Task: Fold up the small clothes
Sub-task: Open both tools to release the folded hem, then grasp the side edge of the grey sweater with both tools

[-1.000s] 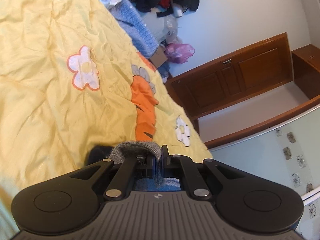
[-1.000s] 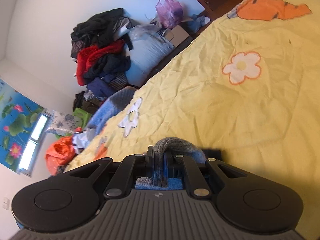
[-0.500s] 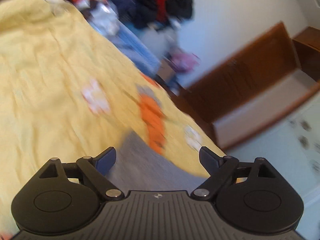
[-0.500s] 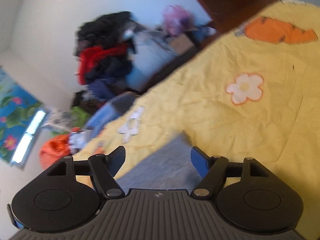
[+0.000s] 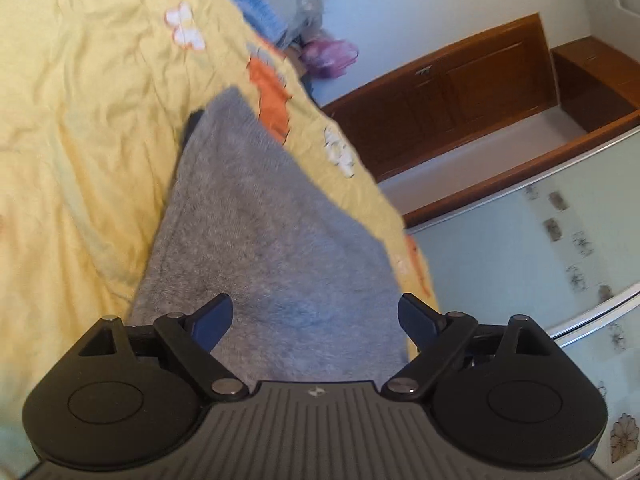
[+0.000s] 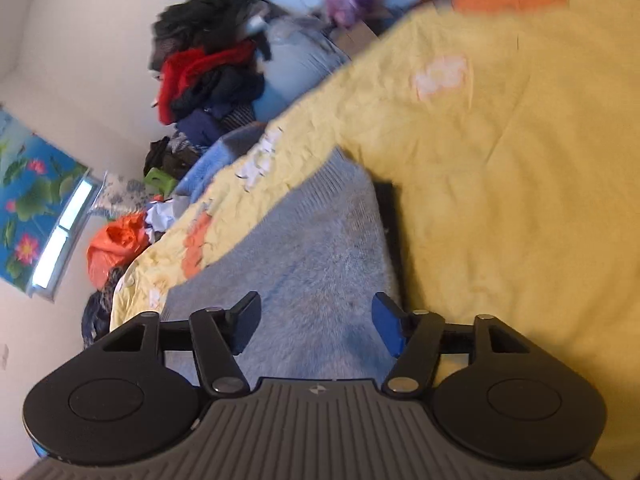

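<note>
A grey knitted garment (image 5: 256, 216) lies flat on the yellow bedspread (image 5: 80, 152), with a dark piece (image 5: 191, 126) showing at its far left edge. My left gripper (image 5: 316, 318) is open and empty above its near end. The same garment (image 6: 316, 248) shows in the right wrist view, with the dark edge (image 6: 390, 216) along its right side. My right gripper (image 6: 316, 322) is open and empty above it.
The bedspread (image 6: 500, 168) has flower and orange carrot prints. A heap of clothes (image 6: 212, 64) and a blue pillow (image 6: 296, 68) lie past the bed. An orange bag (image 6: 114, 248) sits below a window. A brown wooden cabinet (image 5: 460, 92) stands beside the bed's right edge.
Both grippers were shut on the grey garment a second ago. They have opened, let it go and drawn back, and the garment now lies spread flat on the bedspread.
</note>
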`<state>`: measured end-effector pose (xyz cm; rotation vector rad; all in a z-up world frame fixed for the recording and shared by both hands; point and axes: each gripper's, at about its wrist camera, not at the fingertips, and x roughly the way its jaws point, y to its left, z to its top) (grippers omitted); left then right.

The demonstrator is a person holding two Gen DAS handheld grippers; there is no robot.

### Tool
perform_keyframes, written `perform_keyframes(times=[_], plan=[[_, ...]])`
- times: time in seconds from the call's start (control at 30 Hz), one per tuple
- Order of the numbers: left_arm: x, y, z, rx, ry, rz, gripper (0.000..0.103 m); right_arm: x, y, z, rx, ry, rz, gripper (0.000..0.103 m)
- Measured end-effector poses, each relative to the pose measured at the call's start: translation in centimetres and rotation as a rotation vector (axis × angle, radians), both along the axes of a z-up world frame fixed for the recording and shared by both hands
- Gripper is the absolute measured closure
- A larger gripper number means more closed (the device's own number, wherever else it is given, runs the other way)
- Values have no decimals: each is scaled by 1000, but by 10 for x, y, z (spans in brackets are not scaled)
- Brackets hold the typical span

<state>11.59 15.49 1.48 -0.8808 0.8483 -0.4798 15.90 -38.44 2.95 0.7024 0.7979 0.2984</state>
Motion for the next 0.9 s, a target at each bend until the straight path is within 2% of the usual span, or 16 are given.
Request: perform_keyframes(times=[0.07, 0.2, 0.27, 0.33, 0.47, 0.6, 0.67, 0.8, 0.9], plan=[[-16, 18, 0, -35, 17, 26, 1, -19, -11, -4, 20, 33, 27, 19], [-39, 49, -23, -134, 95, 80, 1, -53, -27, -25, -2, 76, 17, 19], [-46, 55, -39, -182, 128, 97, 1, -61, -33, -39, 89, 99, 18, 19], [-50, 55, -53, -217, 160, 107, 1, -66, -31, -47, 102, 98, 14, 20], [-50, 52, -60, -243, 144, 112, 1, -67, -28, -50, 138, 82, 18, 21], [-43, 49, -61, -263, 152, 117, 1, -65, -22, -53, 142, 80, 26, 34], [-42, 47, -58, -275, 154, 116, 1, -65, -19, -56, 165, 84, 32, 36], [-35, 40, -59, -282, 157, 100, 1, -62, -7, -54, 133, 67, 52, 37], [-34, 38, -61, -280, 146, 122, 1, -59, 4, -50, 91, 56, 70, 37]])
